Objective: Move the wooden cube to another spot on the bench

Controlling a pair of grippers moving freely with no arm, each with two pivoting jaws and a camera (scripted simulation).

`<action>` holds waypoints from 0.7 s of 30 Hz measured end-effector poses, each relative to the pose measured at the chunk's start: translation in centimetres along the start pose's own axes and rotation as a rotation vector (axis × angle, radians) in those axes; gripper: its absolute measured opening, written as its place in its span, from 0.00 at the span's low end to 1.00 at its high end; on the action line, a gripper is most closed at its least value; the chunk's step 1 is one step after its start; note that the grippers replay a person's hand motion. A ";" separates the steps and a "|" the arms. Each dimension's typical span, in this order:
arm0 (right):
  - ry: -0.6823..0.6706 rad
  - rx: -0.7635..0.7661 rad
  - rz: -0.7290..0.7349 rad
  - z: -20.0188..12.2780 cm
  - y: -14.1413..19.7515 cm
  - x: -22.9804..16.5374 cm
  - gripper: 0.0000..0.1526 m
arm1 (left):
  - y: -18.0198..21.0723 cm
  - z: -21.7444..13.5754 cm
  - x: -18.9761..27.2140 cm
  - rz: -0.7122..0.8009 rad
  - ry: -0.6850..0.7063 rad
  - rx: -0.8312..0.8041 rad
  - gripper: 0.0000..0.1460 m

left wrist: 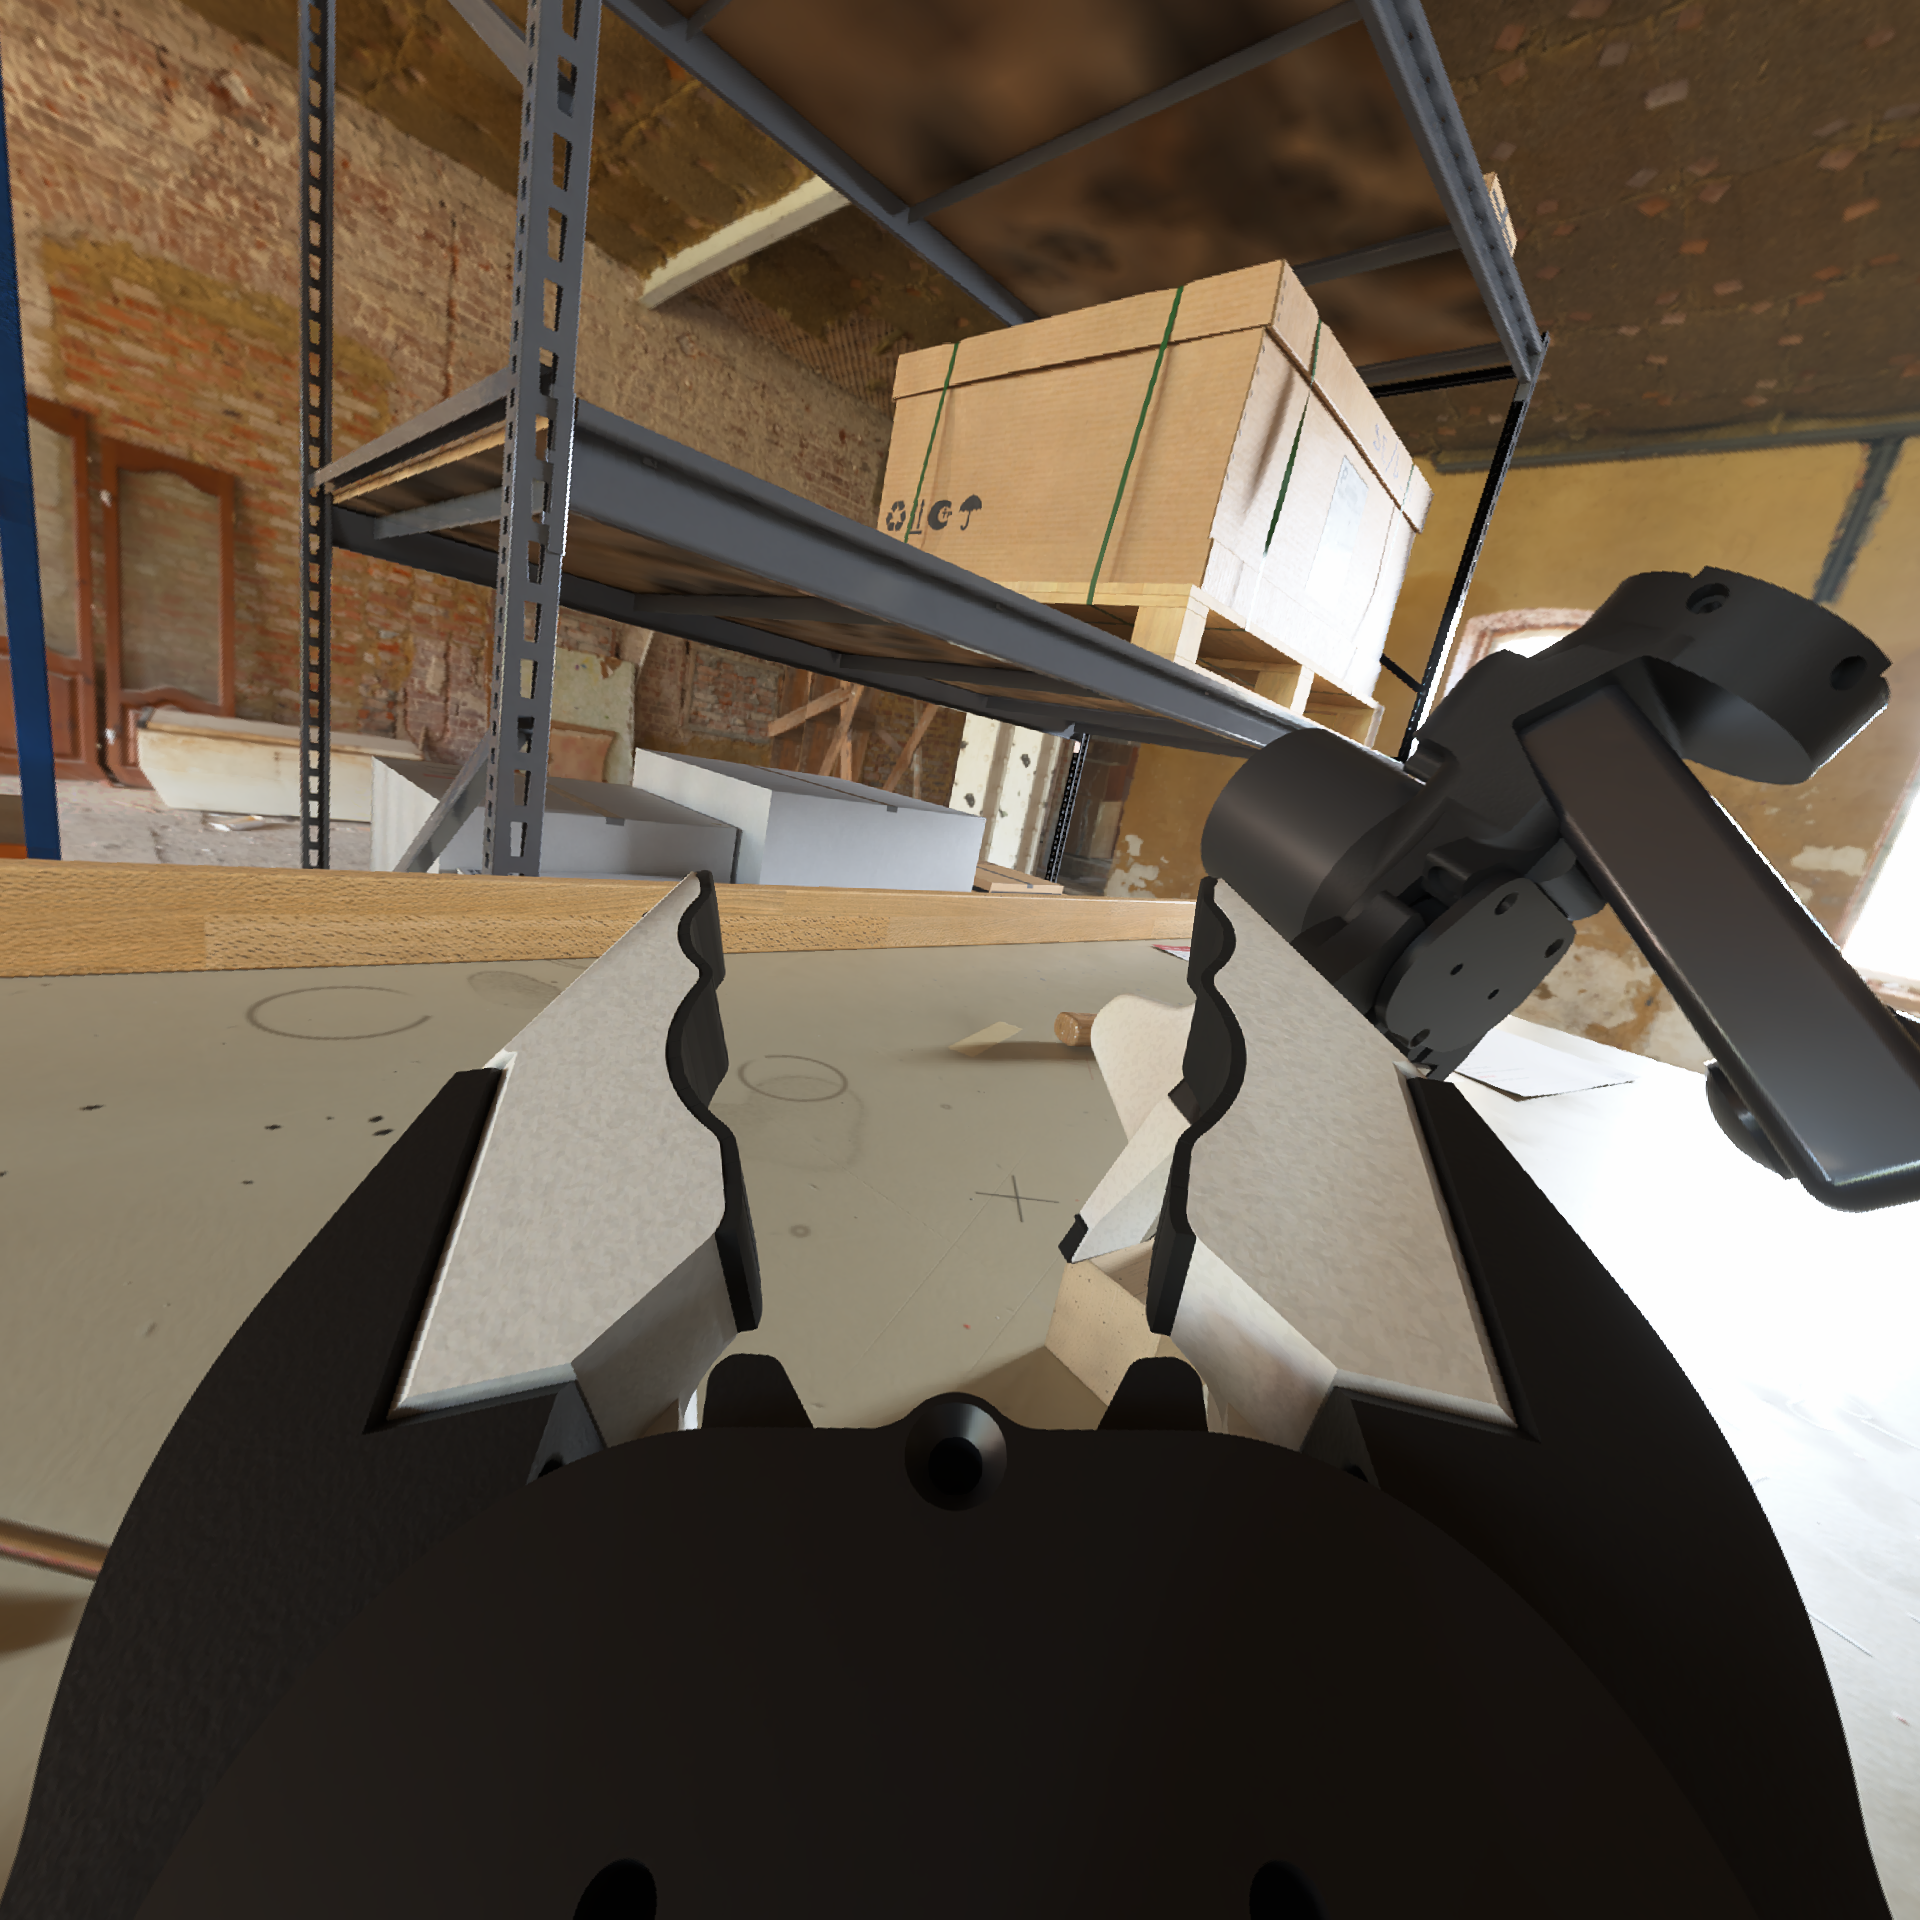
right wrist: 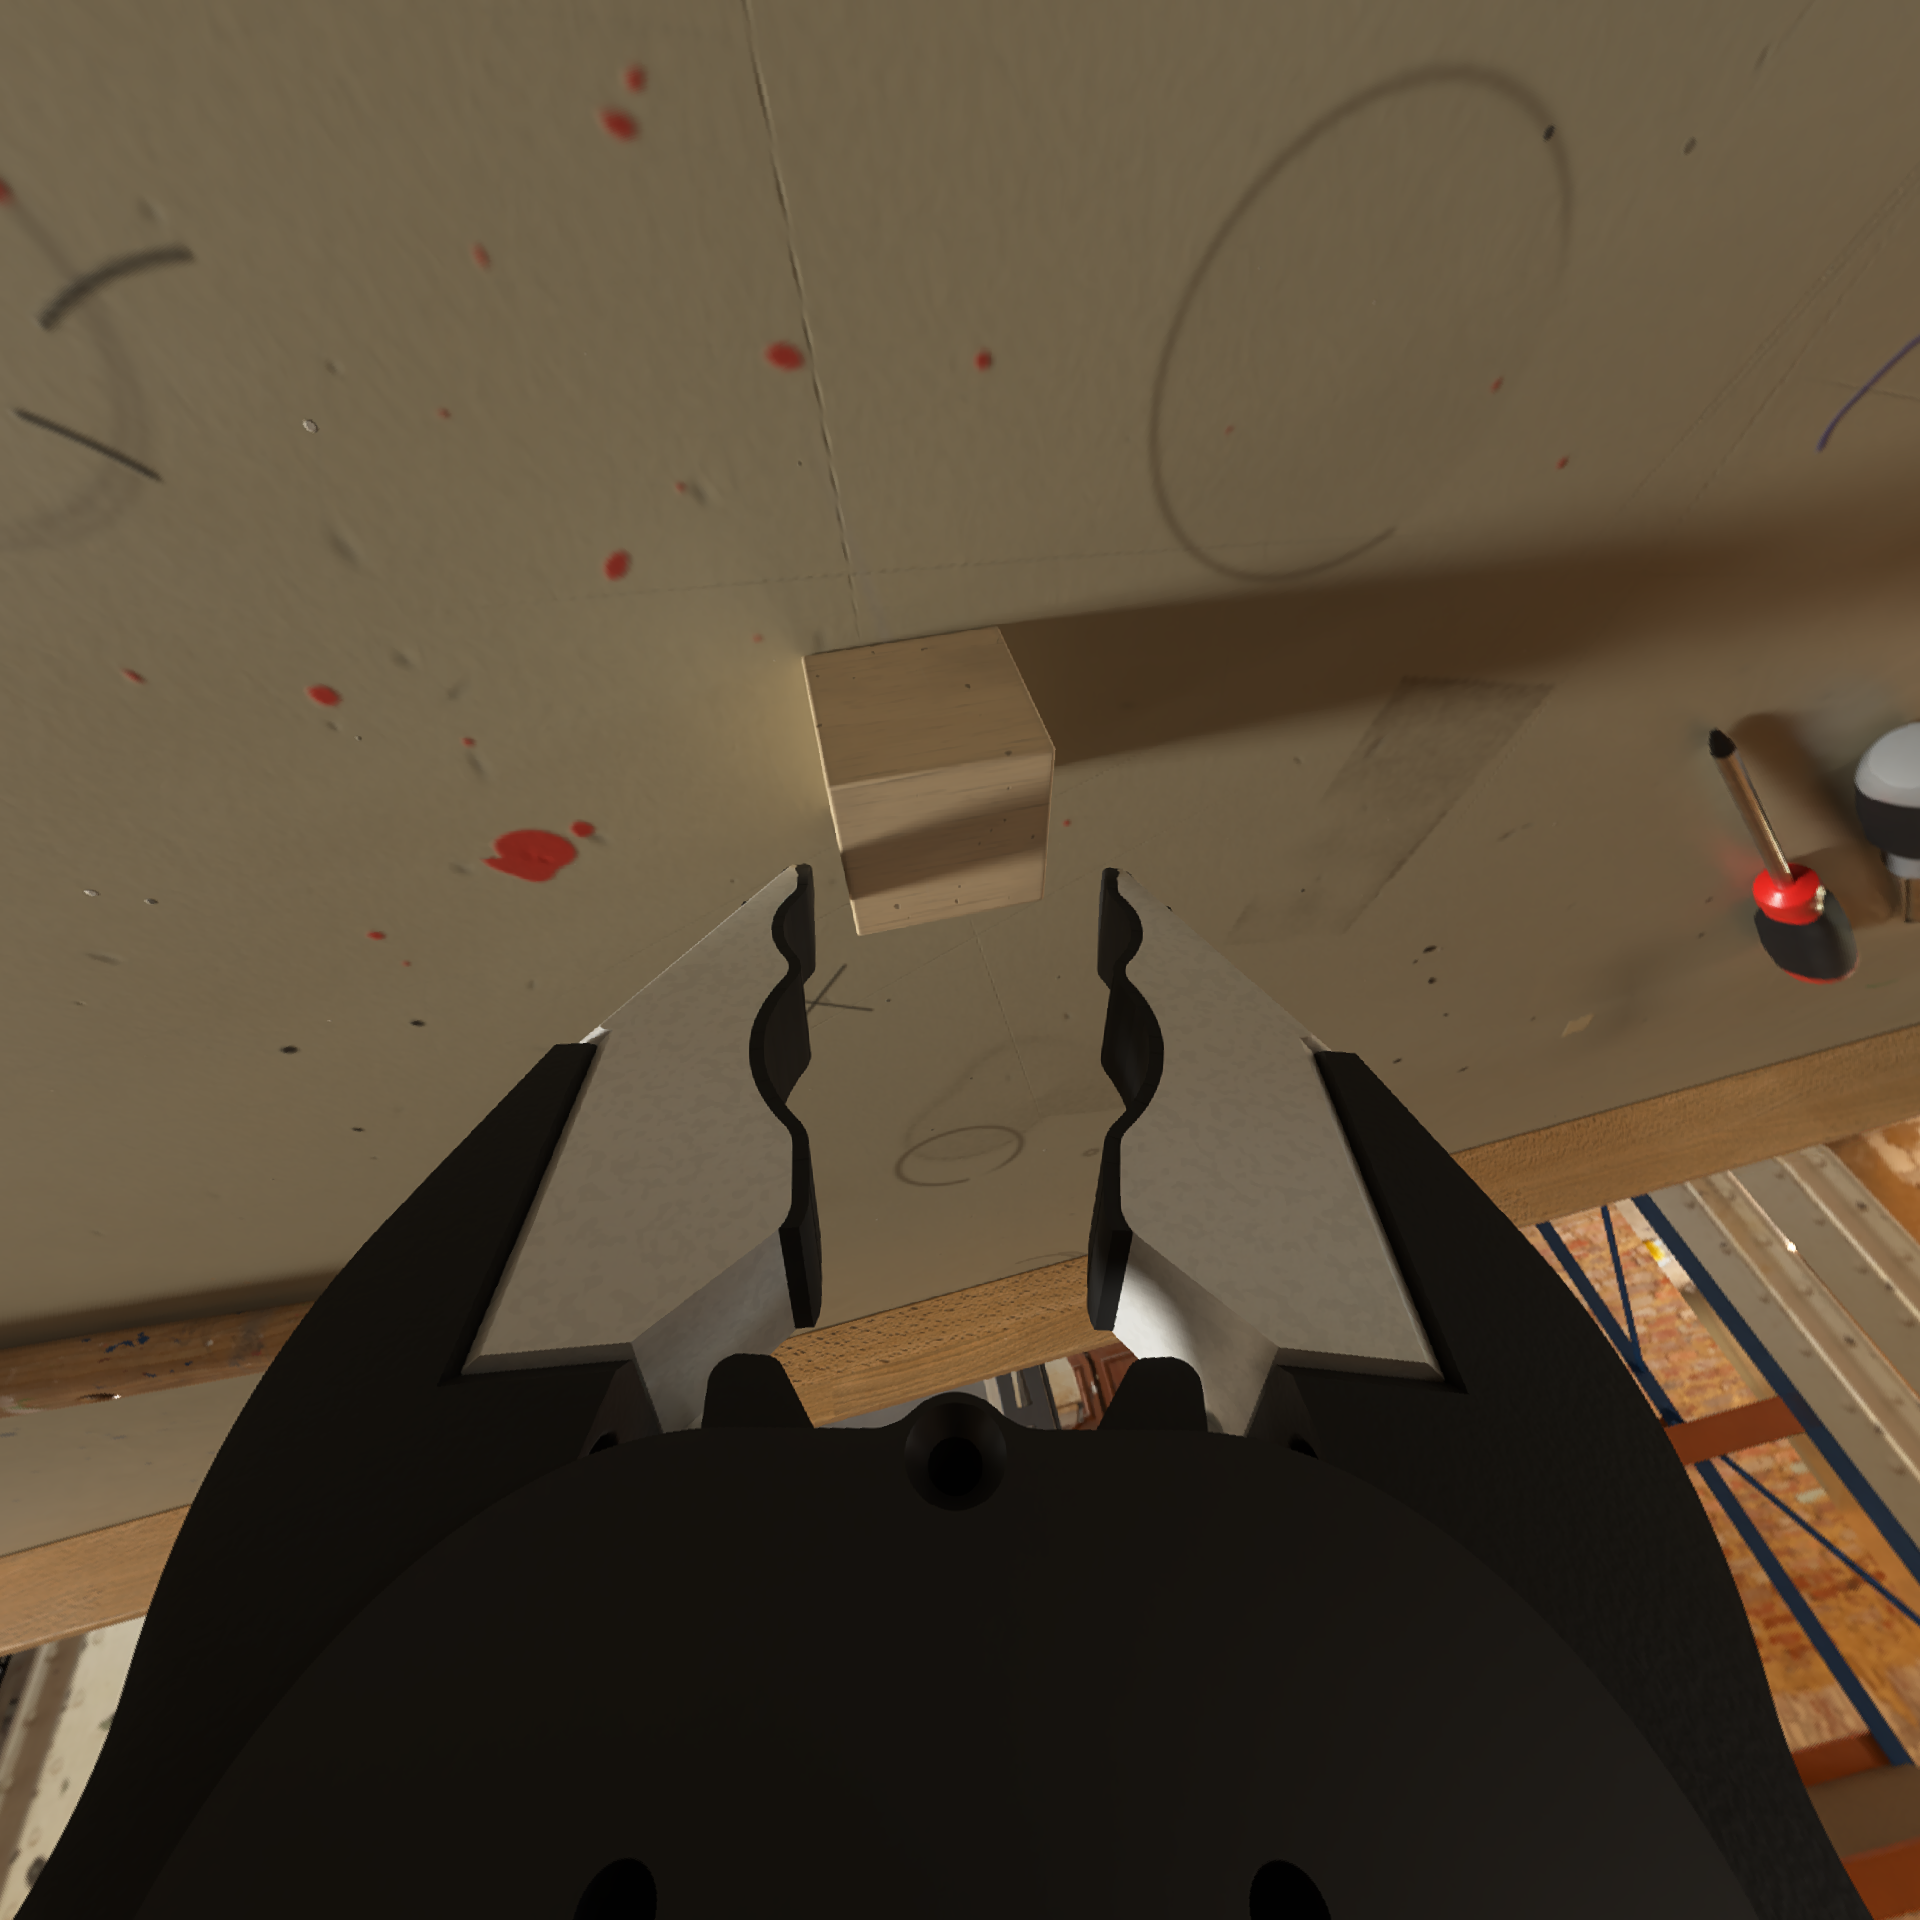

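Observation:
The wooden cube (right wrist: 935, 779) is pale and stands on the bench's grey-beige top (right wrist: 416, 520). In the right wrist view my right gripper (right wrist: 956, 883) is open and empty. Its fingertips are just short of the cube's near face, one to each side, not touching it. In the left wrist view my left gripper (left wrist: 956, 904) is open and empty, low over the bench (left wrist: 312, 1143). A corner of the cube (left wrist: 1086, 1335) shows behind its right finger. The right gripper's body (left wrist: 1455, 883) tilts down towards the cube from the right.
A red-and-black screwdriver (right wrist: 1787, 894) and a grey-white object (right wrist: 1891, 790) lie right of the cube. The bench's wooden edge (right wrist: 935, 1351) is near. A small wooden wedge (left wrist: 987, 1039) lies farther off. A metal shelf rack (left wrist: 530, 520) with a cardboard box (left wrist: 1091, 468) stands behind the bench.

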State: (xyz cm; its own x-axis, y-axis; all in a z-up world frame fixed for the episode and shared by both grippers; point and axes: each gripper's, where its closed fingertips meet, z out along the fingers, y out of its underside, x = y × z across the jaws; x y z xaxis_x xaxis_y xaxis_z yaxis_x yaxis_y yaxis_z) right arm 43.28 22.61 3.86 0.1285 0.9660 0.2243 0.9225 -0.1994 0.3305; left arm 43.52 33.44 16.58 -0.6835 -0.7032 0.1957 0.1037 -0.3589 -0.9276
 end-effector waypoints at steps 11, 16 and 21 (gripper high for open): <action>-0.035 -0.009 -0.034 0.5 -0.5 -0.2 0.28 | 0.3 0.1 0.4 0.037 0.012 -0.023 0.61; 0.030 0.077 0.208 -3.0 -0.4 -0.1 0.28 | 0.5 0.1 0.4 0.055 0.011 -0.029 0.61; 0.114 0.105 0.507 -9.3 2.1 -2.0 0.28 | 0.7 0.1 0.5 0.089 0.005 -0.041 0.61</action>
State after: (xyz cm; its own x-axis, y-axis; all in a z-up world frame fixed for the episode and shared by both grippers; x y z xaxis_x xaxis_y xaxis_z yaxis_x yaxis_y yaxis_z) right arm 41.56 18.77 12.61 0.5332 0.7274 0.4320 0.7868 -0.6140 0.0626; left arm 43.36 32.78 16.07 -0.6767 -0.7279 0.1105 0.1348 -0.2700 -0.9534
